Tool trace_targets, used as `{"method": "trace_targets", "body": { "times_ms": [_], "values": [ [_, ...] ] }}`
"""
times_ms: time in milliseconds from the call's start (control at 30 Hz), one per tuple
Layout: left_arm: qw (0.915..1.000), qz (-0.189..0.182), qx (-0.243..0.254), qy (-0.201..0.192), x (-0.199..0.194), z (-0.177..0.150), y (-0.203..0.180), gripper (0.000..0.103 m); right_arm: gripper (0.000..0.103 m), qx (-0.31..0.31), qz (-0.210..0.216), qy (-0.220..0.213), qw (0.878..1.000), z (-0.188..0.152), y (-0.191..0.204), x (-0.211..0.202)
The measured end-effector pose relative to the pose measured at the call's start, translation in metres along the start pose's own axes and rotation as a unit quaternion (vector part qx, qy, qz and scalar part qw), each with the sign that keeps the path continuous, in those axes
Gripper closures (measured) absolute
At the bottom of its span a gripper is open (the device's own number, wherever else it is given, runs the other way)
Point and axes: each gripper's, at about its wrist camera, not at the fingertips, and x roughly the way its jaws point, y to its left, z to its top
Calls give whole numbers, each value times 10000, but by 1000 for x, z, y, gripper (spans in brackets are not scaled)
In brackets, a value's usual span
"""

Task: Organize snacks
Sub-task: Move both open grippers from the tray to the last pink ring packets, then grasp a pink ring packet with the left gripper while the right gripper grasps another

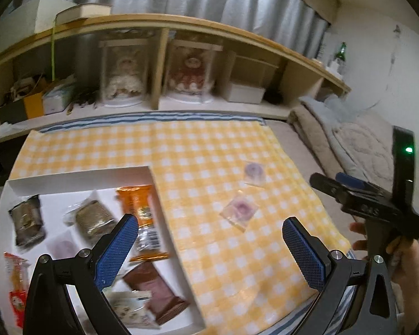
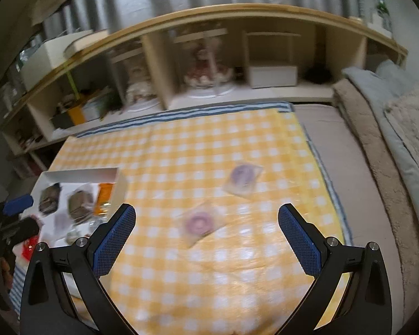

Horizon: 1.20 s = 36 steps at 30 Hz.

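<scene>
Two clear-wrapped pink ring sweets, the nearer packet (image 2: 199, 224) and the farther packet (image 2: 242, 178), lie on the yellow checked cloth (image 2: 181, 150), outside the white cardboard tray (image 1: 81, 173). Each is probably light, thin and slippery; pinch by an edge. Right gripper (image 2: 206, 237) and left gripper (image 1: 209, 247) are spread wide, empty.

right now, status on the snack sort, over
Left gripper and right gripper both open, empty. Two clear-wrapped purple ring snacks loose on checked cloth; rest in white box. Path clear.

Each claw (image 1: 209, 247) (image 2: 206, 241) is black plastic with blue cross-hatched pads (image 1: 117, 247) and silver screws (image 1: 84, 252).
</scene>
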Motion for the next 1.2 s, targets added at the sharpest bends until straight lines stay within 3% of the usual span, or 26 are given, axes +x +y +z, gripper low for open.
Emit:
{"method": "trace_targets", "body": {
  "times_ms": [133, 267, 433, 667, 800, 967, 1100, 1200],
  "values": [
    [9991, -432, -18, -34, 18, -7, -6, 0, 0, 109, -267, -79, 9996, 0, -21, 9],
    [9961, -792, 370, 151, 42, -7, -14, 0, 0, 196, -370, 114, 9991, 4, -37, 24],
    [9885, -1026, 1019, 435, 82, -1, -31, 12, 0, 514, -582, 225, 9967, 7, -55, 45],
    [9702, -928, 1933, 1127, 168, 15, -54, 21, 0, 1142, -641, 565, 9898, 11, -80, 65],
    [9580, -779, 2242, 1611, 220, 22, -66, 29, 0, 1347, -515, 533, 9881, 9, -92, 70],
    [9458, -564, 2487, 2012, 276, 26, -75, 30, 0, 1179, -613, 270, 9908, 15, -93, 77],
    [9343, -426, 2728, 2257, 308, 16, -84, 32, 0, 1026, -509, 323, 9929, 19, -88, 94],
    [9320, -345, 2817, 2256, 321, 7, -88, 38, 0, 968, -377, 471, 9935, 21, -85, 111]
  ]
}}
